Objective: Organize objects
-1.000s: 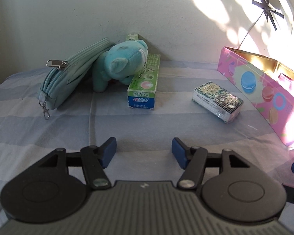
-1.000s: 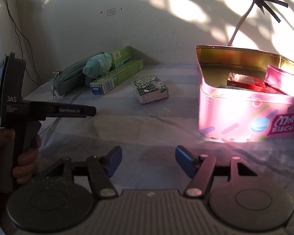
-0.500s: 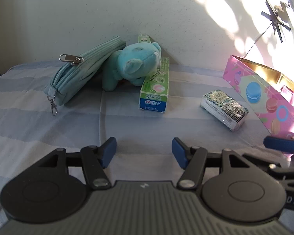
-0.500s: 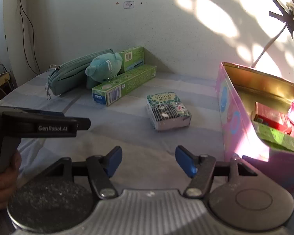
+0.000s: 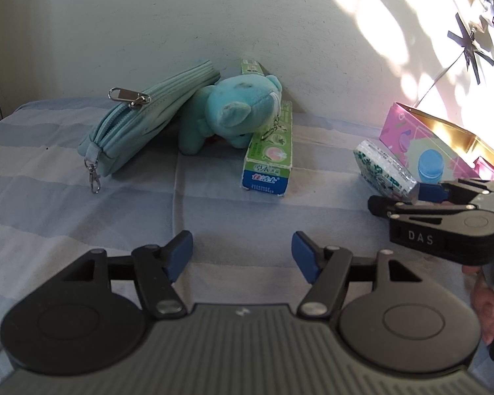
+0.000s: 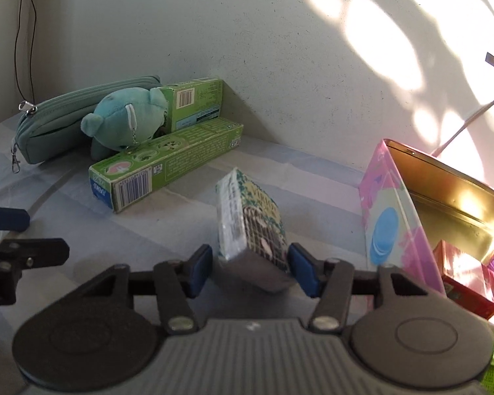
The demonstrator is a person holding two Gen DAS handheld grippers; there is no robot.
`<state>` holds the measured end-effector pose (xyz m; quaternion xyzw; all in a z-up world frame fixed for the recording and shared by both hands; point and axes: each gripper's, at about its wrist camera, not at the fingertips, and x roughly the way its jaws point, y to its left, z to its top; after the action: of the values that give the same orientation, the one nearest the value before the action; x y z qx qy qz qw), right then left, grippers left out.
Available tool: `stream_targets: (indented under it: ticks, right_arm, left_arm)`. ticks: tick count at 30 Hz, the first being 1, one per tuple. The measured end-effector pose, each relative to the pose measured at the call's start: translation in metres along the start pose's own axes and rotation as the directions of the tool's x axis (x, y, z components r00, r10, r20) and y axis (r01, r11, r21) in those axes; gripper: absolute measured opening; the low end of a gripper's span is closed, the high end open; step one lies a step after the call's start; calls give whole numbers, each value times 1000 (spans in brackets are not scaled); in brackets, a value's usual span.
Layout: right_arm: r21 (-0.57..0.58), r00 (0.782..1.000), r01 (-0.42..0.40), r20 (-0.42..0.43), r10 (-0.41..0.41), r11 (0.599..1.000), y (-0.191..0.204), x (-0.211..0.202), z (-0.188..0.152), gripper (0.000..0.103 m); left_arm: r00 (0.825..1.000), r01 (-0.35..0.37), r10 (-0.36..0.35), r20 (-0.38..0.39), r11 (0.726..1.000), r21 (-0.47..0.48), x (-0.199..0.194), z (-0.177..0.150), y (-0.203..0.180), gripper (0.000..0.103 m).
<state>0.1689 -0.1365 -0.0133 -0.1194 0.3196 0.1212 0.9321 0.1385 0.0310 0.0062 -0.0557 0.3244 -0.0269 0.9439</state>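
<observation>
Tissue pack (image 6: 252,227), patterned green and white, sits tilted between the blue pads of the right tool (image 6: 252,268); its near end is lifted off the striped cloth, and the jaws are closing on it, the right pad against its side and the left pad at or just shy of the other side. Just to its right stands the pink biscuit tin (image 6: 392,210), lid off, its gold inside lit by the sun. In the tin lie a red box (image 6: 467,276) and, at the far right edge, a pink packet only partly in view; a scrap of green packaging shows at the bottom right corner, and I cannot tell what it is.

Against the wall at the back lie a long green toothpaste box (image 6: 168,164), a second green box (image 6: 194,102) behind it, a teal plush toy (image 6: 125,125) resting on the long box, and a teal zip pouch (image 6: 69,118) leaning at the toy's left.

The left tool (image 5: 242,253) hovers over bare cloth on the surface (image 5: 82,217), well short of the toothpaste box, its jaws about half apart and opening, with nothing between them. It points down and forward. In the left wrist view the right tool reaches in from the right edge, a hand (image 5: 485,299) wrapped around its grip.
</observation>
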Motion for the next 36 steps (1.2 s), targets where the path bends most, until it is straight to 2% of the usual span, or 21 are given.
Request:
stream_targets:
  ticks: [2,7,10,11,12,14,16,17,18,19,20,21,23,25,29,34,36]
  right_arm:
    - [-15,1000,-21,-7,20,1000,0,-12,-8,23]
    - [-47,999,-30,21,31,998,6,-55,-42,22]
    - [46,990,-142,23,141,989,-3,-82,-55,22]
    - [79,979,-206,24,205,975,-7,-92,-61,22]
    - [98,961,-275,15,275,956,-10,-99,-67,23]
    - [150,916,-397,6,401,906,-17,-112,-80,25]
    - [205,884,-457,-5,468,865,-25,-121,-92,27]
    - [242,868,-479,-14,496,844,-32,-124,-99,26]
    - [260,872,-471,-3,489,843,-38,-130,-105,28]
    - [265,894,-435,8,449,861,-44,-136,-110,31]
    - [266,923,-376,20,385,887,-50,-143,-115,38]
    - [270,949,-310,32,314,912,-56,-149,-119,49]
    - [281,977,-214,50,209,936,-68,-160,-125,54]
    - [286,981,-193,64,182,939,-72,-170,-129,54]
    - [218,979,-197,85,183,956,-62,-179,-131,56]
    - [105,982,-184,60,178,977,-39,-162,-122,56]
    - [82,982,-186,48,183,979,-33,-152,-117,55]
  left_arm:
    - [999,36,-36,6,999,-18,-1,1,2,68]
    - [991,134,-133,19,990,-41,-6,0,1,68]
    - [965,263,-262,20,963,-58,-8,-1,0,68]
    - [943,333,-333,12,940,-67,-9,-2,0,68]
    - [906,421,-423,0,904,-77,-10,-4,-1,68]
    - [847,530,-532,-14,846,-59,-13,-7,-9,69]
    - [800,600,-600,-23,800,-6,-20,-11,-21,72]
    - [768,640,-639,-36,768,26,-24,-14,-29,76]
    - [747,665,-663,-46,746,45,-26,-16,-34,76]
    - [732,681,-679,-57,729,69,-29,-20,-42,76]
    - [730,683,-681,-63,724,93,-32,-23,-48,76]
    - [732,681,-678,-71,724,110,-33,-25,-53,76]
    - [740,673,-666,-96,732,111,-30,-28,-60,76]
    - [744,667,-655,-129,741,80,-23,-29,-64,76]
    - [738,668,-654,-167,743,40,-21,-30,-68,75]
    - [736,659,-639,-223,752,18,-28,-37,-80,75]
    - [742,647,-624,-247,763,16,-27,-41,-86,70]
